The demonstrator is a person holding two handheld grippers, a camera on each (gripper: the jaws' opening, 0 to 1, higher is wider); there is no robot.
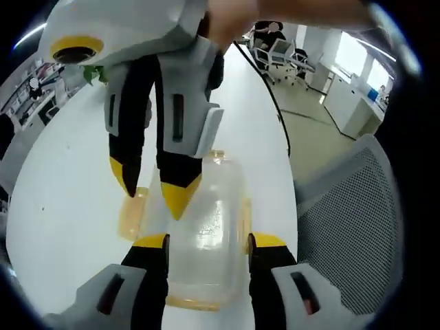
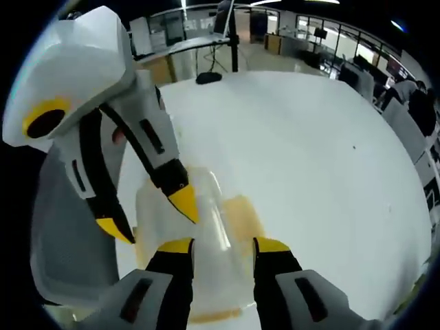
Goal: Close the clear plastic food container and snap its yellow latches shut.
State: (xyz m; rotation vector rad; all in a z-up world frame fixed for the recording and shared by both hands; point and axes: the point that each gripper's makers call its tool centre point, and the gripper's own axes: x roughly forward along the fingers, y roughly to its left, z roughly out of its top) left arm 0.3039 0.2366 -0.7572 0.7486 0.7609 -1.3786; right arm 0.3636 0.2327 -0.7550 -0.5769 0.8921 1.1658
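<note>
A clear plastic food container point(image 1: 210, 220) with its lid on lies on the white table point(image 1: 69, 206). Yellow latches show at its left side point(image 1: 130, 214), right side point(image 1: 246, 214) and near end point(image 1: 199, 301). My left gripper point(image 1: 210, 240) is open, its yellow-tipped jaws standing over the container's near half. The right gripper point(image 1: 152, 187) reaches in from above, open, one tip on the lid and the other near the left latch. In the right gripper view the container point(image 2: 210, 227) lies under my open right gripper point(image 2: 223, 245); a yellow latch point(image 2: 242, 214) is on its right, and the left gripper point(image 2: 150, 216) is over its left part.
A grey mesh chair point(image 1: 357, 220) stands close to the table's right edge, seen again as the chair point(image 2: 62, 234). A black cable point(image 1: 275, 103) runs along that edge. Office chairs point(image 1: 278, 51) are behind. A dark object point(image 2: 210, 78) lies at the table's far side.
</note>
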